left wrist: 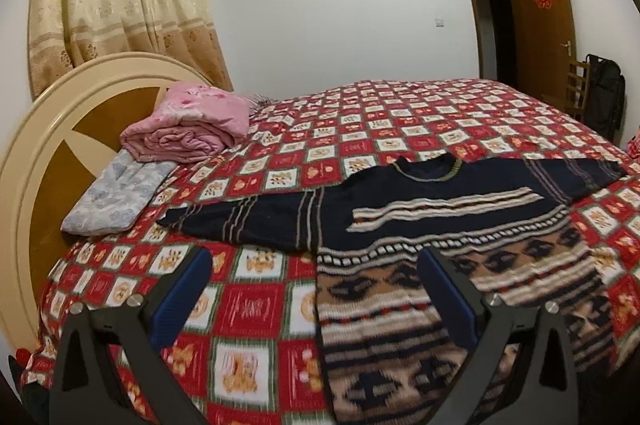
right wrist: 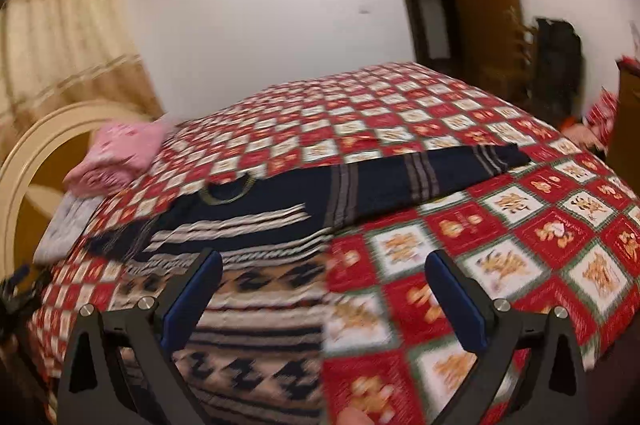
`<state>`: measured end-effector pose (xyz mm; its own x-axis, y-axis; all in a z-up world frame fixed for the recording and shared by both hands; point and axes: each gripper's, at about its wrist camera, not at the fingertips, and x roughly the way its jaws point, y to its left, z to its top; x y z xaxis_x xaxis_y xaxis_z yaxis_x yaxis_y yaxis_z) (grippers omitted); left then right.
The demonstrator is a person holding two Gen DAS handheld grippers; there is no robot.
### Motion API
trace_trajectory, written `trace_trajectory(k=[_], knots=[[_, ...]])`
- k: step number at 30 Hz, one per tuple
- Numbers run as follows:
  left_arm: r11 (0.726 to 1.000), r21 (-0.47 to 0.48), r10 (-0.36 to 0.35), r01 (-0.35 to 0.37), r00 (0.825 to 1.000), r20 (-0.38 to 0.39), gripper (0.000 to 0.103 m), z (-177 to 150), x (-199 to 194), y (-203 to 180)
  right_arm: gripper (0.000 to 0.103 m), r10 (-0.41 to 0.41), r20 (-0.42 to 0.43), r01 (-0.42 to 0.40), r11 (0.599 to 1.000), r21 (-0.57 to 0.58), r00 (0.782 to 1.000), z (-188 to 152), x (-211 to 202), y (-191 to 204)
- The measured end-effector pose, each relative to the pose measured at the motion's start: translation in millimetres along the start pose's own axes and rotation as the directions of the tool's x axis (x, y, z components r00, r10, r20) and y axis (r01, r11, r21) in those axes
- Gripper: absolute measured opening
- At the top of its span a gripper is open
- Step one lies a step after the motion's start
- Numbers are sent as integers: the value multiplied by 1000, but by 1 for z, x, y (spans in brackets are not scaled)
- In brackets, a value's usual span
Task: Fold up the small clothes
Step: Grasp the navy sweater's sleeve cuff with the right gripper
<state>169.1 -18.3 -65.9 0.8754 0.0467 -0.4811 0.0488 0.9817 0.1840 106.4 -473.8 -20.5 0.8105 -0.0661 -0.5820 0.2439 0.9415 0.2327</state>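
Left wrist view puts your left gripper [left wrist: 316,289] low over the near edge of the bed [left wrist: 400,105], its jaws spread wide with nothing between them. At far left the headboard [left wrist: 36,153] curves up, with a pale folded cloth [left wrist: 116,197] and a pink folded quilt [left wrist: 188,129] stacked against it, both well apart from your work, so the middle of the bedspread [left wrist: 256,309] is free for folding. Moving right, the patterned sweater [left wrist: 400,221] lies flat and face up, neck away from you, hem toward you, both sleeves stretched out sideways. It is spread this way so each sleeve and side can be turned inward cleanly. Your left jaws straddle the sweater's left lower edge, which looks like the natural place to pinch for a first fold.

From the right wrist view, blurred by motion, the sweater [right wrist: 248,221] sits left of centre and its right sleeve [right wrist: 424,177] runs out across the bedspread [right wrist: 520,225]. Your right gripper [right wrist: 324,289] hangs with jaws wide apart and empty, straddling the sweater's right lower edge. Matching both sides this way should let you lift evenly; watch that a jaw does not catch the bedspread underneath.
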Motion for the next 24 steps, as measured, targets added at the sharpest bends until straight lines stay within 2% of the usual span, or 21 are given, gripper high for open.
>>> trace_trajectory(k=[4,8,11,12,14,18,24], knots=[[999,-27,25,-25,999,-21,103,12,39,5,101,-31,-14,33,993,118,999,36,38,-51],[997,-49,54,-57,997,-54,103,12,76,8,93,-114,-51,122,969,214,992,67,82,-107],[995,-64,68,-75,992,-107,103,6,104,12,92,-164,-87,182,945,273,983,80,113,-145],[995,-66,73,-81,990,-120,103,5,110,13,92,-174,-100,196,933,300,980,84,124,-159],[993,-69,83,-95,984,-157,103,-2,128,17,85,-175,-129,210,914,346,976,88,145,-182],[989,-67,112,-129,971,-212,103,-9,155,27,84,-143,-182,209,882,423,973,90,187,-220],[980,-81,154,-181,952,-266,103,-15,181,44,84,-214,-217,291,848,443,953,96,225,-265]])
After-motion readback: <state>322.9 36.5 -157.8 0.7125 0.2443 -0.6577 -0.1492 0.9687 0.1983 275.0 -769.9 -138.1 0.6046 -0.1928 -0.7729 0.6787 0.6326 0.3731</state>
